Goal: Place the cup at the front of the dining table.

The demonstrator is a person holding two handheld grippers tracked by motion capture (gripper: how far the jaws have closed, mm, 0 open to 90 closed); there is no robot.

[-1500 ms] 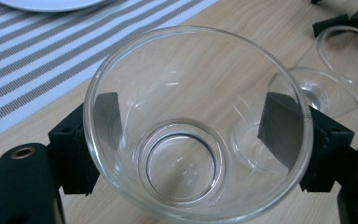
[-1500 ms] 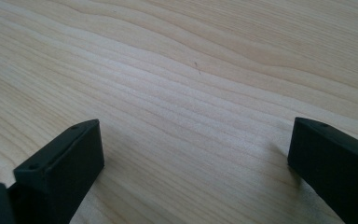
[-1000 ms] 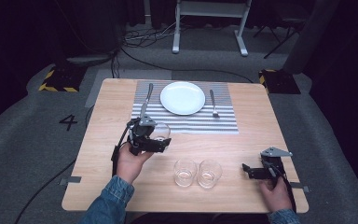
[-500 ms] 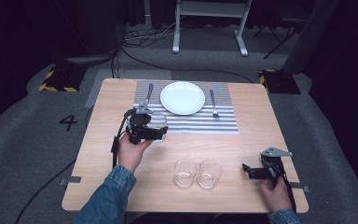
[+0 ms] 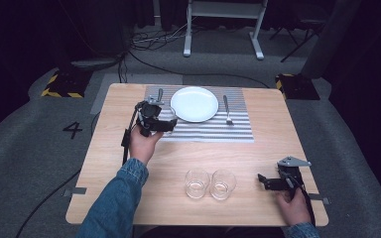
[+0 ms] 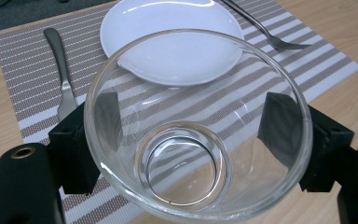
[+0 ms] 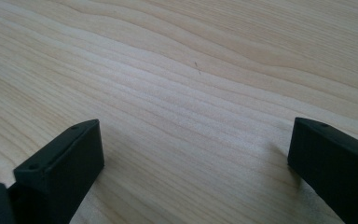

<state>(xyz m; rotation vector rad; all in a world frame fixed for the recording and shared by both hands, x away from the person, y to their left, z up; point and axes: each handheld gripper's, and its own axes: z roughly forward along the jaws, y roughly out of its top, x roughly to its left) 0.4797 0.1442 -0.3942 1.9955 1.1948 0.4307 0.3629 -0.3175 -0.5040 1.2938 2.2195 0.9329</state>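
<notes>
Carried farther since a second ago, the left claw (image 5: 166, 120) grips a clear round glass tumbler (image 6: 198, 126) over the striped placemat (image 5: 213, 130), left of the white plate (image 5: 194, 104). Lower it level before releasing. The right claw (image 5: 264, 181) rests open on the worktop (image 5: 178, 153).

Table (image 5: 258, 148): pale wood with visible grain. Placemat (image 5: 213, 130) at 12 o'clock: grey-and-white stripes. Plate (image 5: 194, 104): plain white. Knife (image 6: 61, 70) and fork (image 5: 227, 110): silver metal. Glasses (image 5: 210, 183) at 6 o'clock: clear, colourless. Sleeve (image 5: 114, 203): blue denim. Jaws: black.
</notes>
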